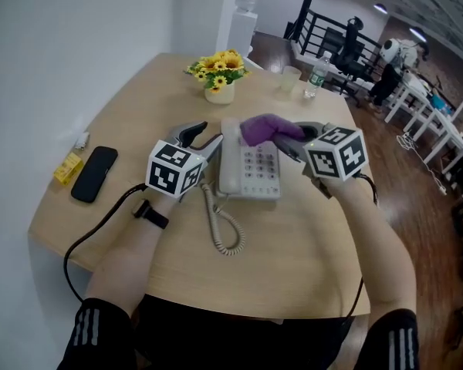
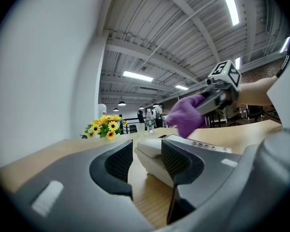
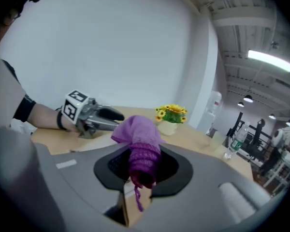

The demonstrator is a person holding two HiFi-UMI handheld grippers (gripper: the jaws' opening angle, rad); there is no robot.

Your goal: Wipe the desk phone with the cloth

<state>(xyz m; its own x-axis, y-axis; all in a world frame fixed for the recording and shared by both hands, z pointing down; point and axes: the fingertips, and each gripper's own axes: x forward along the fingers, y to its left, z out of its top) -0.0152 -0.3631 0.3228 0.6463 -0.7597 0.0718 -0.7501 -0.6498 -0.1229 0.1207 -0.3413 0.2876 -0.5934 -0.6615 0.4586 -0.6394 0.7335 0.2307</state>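
While in hand-held gripper (image 3: 142,170) (right), cloth (image 3: 137,133).

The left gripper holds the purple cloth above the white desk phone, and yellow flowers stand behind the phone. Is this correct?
No. The right gripper holds the purple cloth, jaws shut on it, as the right gripper view shows; the left gripper is open. The white desk phone and yellow flowers are as stated.
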